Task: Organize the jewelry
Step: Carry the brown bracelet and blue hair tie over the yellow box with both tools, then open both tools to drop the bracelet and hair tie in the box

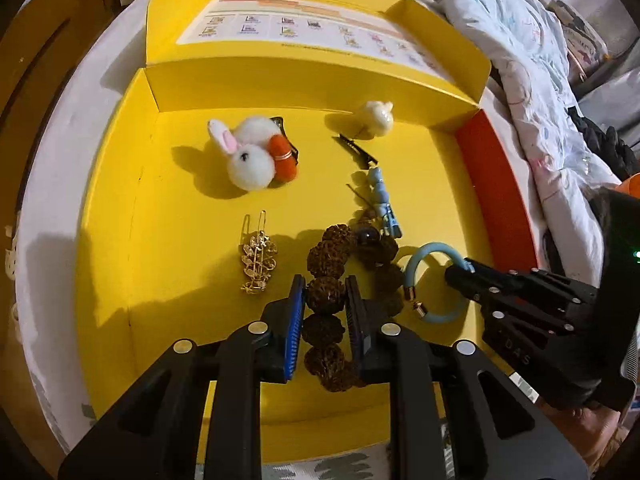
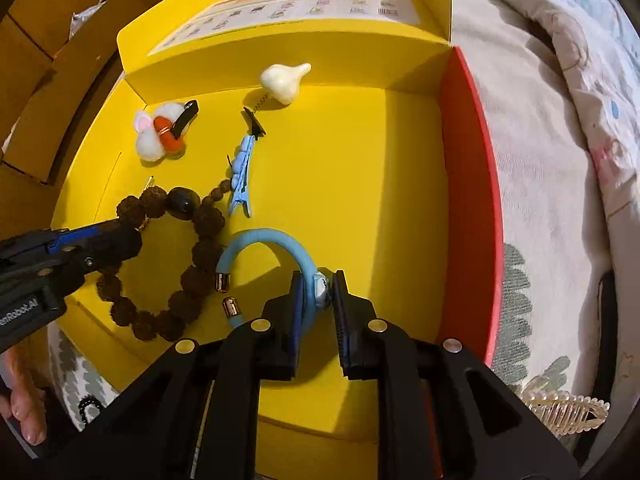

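Observation:
A yellow box [image 1: 160, 216] [image 2: 380, 184] holds the jewelry. My left gripper [image 1: 326, 296] is shut on a brown beaded bracelet [image 1: 326, 258], its jaws on one bead near the box floor; the bracelet also shows in the right wrist view [image 2: 196, 276]. My right gripper [image 2: 318, 286] is shut on a light blue open bangle [image 2: 260, 240] at its small charm; the bangle also shows in the left wrist view [image 1: 420, 256]. My right gripper appears at the right there [image 1: 460, 274], my left gripper at the left of the right view [image 2: 124, 236].
In the box lie a white bunny clip with an orange carrot [image 1: 252, 152], a gold leaf hairpin [image 1: 258, 258], a blue clip [image 1: 384, 204] and a cream spring clip [image 1: 376, 116]. A pearl hair clip [image 2: 564, 414] lies outside on the bedding. The box's right wall is red [image 2: 472, 200].

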Motion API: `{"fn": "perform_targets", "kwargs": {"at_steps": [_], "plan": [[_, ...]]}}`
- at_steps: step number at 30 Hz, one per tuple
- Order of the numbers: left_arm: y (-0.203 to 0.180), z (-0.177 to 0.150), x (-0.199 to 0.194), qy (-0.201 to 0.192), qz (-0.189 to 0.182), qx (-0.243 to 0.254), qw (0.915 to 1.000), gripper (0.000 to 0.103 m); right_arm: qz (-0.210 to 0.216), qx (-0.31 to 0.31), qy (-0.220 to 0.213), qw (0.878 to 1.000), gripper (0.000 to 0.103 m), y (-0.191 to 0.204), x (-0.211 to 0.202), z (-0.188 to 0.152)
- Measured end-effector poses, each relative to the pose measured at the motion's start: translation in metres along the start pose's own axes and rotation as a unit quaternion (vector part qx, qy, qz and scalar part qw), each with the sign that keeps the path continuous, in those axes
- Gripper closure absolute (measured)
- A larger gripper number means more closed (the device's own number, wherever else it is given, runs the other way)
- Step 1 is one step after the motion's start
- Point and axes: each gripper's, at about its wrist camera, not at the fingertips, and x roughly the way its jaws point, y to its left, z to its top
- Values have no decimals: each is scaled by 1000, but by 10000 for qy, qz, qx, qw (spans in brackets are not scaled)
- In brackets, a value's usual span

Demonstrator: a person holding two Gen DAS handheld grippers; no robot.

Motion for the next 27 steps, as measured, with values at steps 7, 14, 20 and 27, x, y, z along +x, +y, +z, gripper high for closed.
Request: {"fn": "perform_targets", "kwargs": {"at_steps": [7,14,20,27], "plan": [[10,4,4,-96,236,-8,9997,65,-198,-86,-171,9996,80,2,-8,0],[10,2,-28,-462,210,69,9987,45,-102,-14,-591,9982,56,-4,-41,-2],[12,-22,-66,-822,263,34,9963,34,-3,136,-963,9953,56,-25,-90,-16],[6,-79,-105,-1120,593,288,9915,23,-14,687,-1258,9897,56,-89,-136,-62]]}}
